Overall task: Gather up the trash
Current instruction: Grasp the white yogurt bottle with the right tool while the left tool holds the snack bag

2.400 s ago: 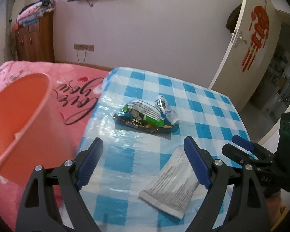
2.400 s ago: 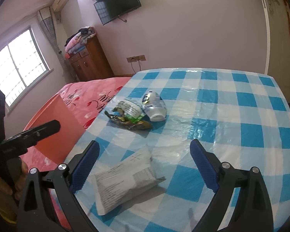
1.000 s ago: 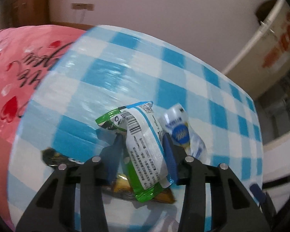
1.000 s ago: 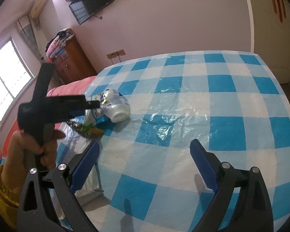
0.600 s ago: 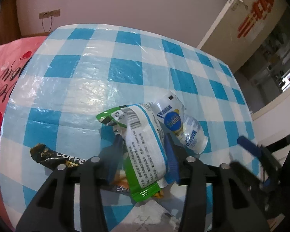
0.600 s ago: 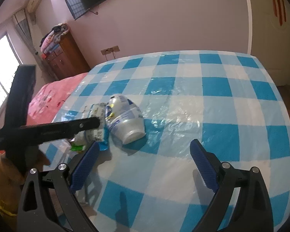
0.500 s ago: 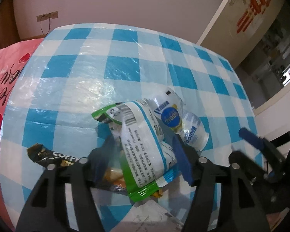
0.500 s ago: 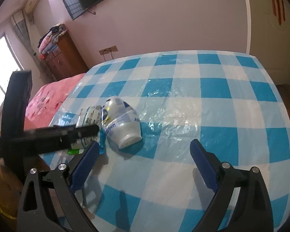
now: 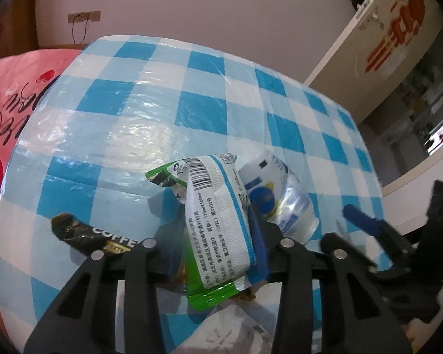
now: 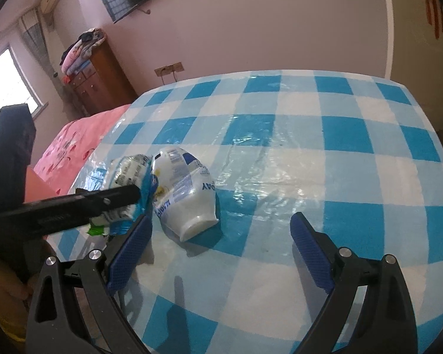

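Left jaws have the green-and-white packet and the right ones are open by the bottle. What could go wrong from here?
1. The packet is pinched near its middle by the left gripper, with the ends loose; it could slip out on the way to the bin.
2. The bottle lies on its side against the packet, so lifting may roll it.
3. The open right gripper sits close and could collide.

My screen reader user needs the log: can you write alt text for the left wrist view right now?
The left hand-held gripper is shut on a white and green wet-wipe packet above the blue checked tablecloth. A crushed white plastic bottle lies just right of it, a black coffee sachet to the left.
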A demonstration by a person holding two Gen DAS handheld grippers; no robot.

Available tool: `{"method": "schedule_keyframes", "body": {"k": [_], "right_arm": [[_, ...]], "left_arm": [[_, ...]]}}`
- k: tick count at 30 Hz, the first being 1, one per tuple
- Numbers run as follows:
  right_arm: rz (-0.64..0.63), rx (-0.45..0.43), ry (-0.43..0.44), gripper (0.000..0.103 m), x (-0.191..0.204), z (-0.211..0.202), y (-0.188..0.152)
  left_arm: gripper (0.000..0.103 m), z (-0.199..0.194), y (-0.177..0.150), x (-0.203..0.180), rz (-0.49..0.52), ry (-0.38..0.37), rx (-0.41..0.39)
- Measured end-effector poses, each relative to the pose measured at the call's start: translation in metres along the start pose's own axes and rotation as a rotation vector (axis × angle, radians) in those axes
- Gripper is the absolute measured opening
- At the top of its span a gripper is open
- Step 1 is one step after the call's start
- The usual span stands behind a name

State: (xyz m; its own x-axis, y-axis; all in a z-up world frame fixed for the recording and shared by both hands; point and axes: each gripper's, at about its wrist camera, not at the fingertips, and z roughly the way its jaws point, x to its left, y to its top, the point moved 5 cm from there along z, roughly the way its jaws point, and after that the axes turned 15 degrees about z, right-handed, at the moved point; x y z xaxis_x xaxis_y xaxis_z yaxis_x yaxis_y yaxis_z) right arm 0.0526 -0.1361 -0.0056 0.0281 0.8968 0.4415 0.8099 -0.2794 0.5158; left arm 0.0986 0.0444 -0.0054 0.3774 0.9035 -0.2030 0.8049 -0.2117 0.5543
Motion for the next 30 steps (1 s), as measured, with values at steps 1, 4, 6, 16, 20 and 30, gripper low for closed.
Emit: {"method": "schedule_keyframes", "body": {"k": [1, 4, 6, 16, 20, 30], "right_arm": [[-0.006, 0.004, 0.004, 0.093, 0.002, 0.002, 0.0], [-0.025, 0.009, 0.01, 0.093, 0.01, 0.008, 0.003], [-0.045, 0.016, 0.015, 0.093, 0.017, 0.014, 0.005], [-0.151, 0.062, -0.05, 0.093, 0.038, 0.047, 0.004], [-0.2, 0.053, -0.086, 0.093, 0.044, 0.055, 0.004], [-0.298, 0.013, -0.159, 0.074, 0.05, 0.061, 0.003]], "left_arm": [[0.042, -0.005, 0.0, 0.003, -0.016, -0.01, -0.013], [0.042, -0.016, -0.001, 0.011, -0.048, -0.03, -0.038], [0.042, -0.022, -0.002, 0.016, -0.065, -0.034, -0.049], [0.042, -0.051, -0.019, 0.035, -0.088, -0.014, -0.085], [0.042, -0.059, -0.027, 0.037, -0.086, -0.005, -0.092], [0.042, -0.076, -0.052, 0.053, -0.105, 0.027, -0.099]]}}
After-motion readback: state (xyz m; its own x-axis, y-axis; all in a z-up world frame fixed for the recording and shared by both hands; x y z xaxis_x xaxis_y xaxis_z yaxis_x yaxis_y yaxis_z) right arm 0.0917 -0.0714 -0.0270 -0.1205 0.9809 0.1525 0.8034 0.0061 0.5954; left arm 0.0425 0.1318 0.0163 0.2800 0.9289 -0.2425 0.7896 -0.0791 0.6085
